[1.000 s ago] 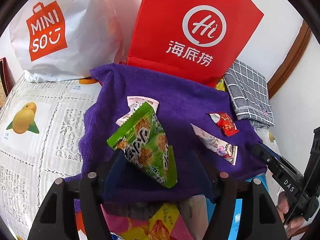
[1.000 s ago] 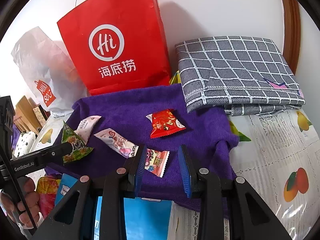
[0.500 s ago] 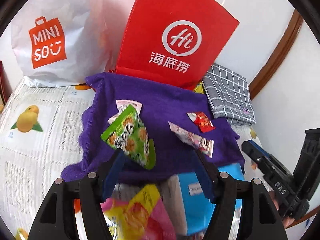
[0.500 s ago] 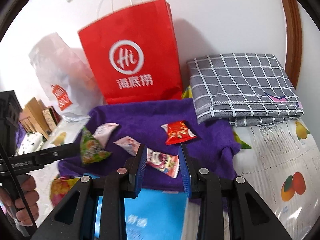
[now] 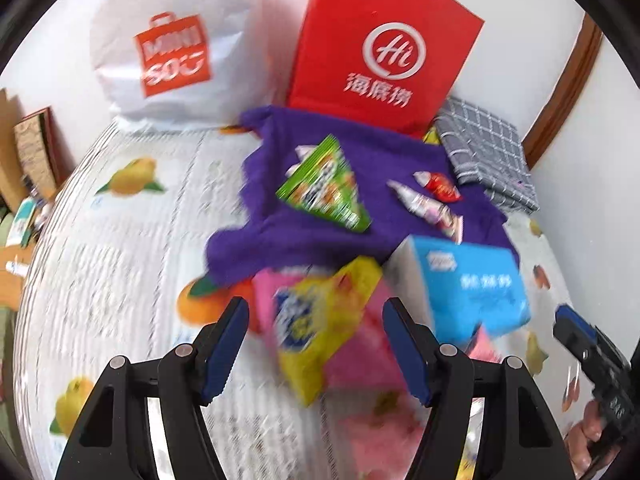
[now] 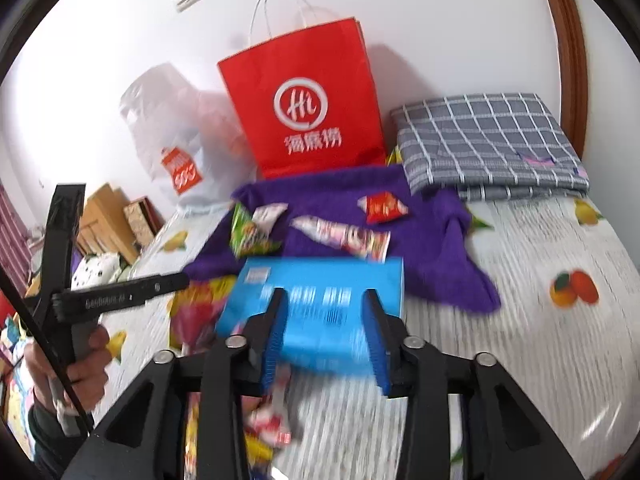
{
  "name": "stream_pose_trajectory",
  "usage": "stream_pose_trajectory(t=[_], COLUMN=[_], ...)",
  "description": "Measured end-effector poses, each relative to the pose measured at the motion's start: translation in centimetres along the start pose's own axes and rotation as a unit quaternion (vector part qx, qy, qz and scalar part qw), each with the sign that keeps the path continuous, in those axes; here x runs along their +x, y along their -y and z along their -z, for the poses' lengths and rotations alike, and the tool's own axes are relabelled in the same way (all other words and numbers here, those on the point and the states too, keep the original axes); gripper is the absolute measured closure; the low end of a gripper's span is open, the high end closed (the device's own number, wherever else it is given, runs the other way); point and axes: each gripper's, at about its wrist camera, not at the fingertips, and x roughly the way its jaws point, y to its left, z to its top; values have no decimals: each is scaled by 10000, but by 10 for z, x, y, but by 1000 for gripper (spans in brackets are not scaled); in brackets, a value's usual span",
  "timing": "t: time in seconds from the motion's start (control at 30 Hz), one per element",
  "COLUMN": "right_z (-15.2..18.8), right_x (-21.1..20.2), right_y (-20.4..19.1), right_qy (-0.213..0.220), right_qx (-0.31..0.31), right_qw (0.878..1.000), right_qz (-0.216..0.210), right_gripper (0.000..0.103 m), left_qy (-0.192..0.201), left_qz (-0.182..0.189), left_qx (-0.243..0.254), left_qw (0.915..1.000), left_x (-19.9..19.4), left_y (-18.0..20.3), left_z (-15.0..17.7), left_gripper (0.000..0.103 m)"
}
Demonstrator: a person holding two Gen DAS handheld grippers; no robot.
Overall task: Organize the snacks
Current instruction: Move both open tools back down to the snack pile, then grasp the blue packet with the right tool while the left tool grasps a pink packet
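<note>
Bedsheet (image 5: 120, 280) with fruit print fills left and bottom of both views, motion-blurred. Left-wrist view, left to right: wooden clutter at far left edge, white bag (image 5: 172, 48) upper left against wall, red bag (image 5: 384, 56) upper centre, grey plaid cloth (image 5: 488, 160) upper right, brown door frame at right edge. Purple towel (image 5: 304, 236) sits centre frame below red bag; on it green snack (image 5: 324, 188), a white-pink packet (image 5: 428, 206), red candy (image 5: 440, 188), apart from each other. Below towel's near edge: pink-yellow packs (image 5: 328, 320), then blue box (image 5: 472, 292) to their right, overlapping towel edge. Left gripper (image 5: 316, 344) bottom centre, jaws apart with nothing gripped, over the pink-yellow packs. Right-wrist view: hand (image 6: 84, 364) holding left gripper at left edge, blue box centre, right gripper (image 6: 326, 336) bottom centre, jaws opening, nothing between the pads, box beyond the tips. Bare sheet lower left in left view and lower right in right view gives open room; wall closes the top.
</note>
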Motion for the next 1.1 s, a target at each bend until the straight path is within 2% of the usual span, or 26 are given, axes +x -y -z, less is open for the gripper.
stream_pose_trajectory(t=[0.23, 0.43, 0.5, 0.63, 0.67, 0.7, 0.87, 1.03, 1.1], right_z=[53, 89, 98, 110, 112, 115, 124, 134, 137], right_x=[-11, -21, -23, -25, -24, -23, -7, 2, 3], right_y=[-4, -9, -15, -32, -36, -41, -56, -65, -71], right_qy=[-502, -824, -902, -955, -949, -944, -1207, -1271, -1226], right_qx=[-78, -90, -201, -620, -760, -925, -1422, -1799, -1987], right_qw=[9987, 9959, 9941, 9901, 9889, 9875, 9785, 9735, 9709], right_qz=[34, -371, -566, -820, -855, -864, -875, -611, -526], right_gripper=[60, 59, 52, 46, 39, 35, 35, 33, 29], left_qy=[-77, -211, -262, -306, -325, -339, -351, -357, -362], left_qz=[-171, -180, -177, -83, -40, -15, -6, 94, 104], left_qx=[-22, -74, -105, -166, -195, -217, -208, -289, -294], left_qw=[9998, 9996, 9994, 9994, 9993, 9992, 9992, 9989, 9989], left_x=[-12, -12, -12, -15, -16, -17, -21, -24, -25], left_y=[-11, -13, -14, -16, -17, -17, -19, -23, -22], left_z=[40, 64, 69, 79, 81, 83, 88, 87, 87], left_gripper=[36, 36, 36, 36, 36, 36, 36, 36, 36])
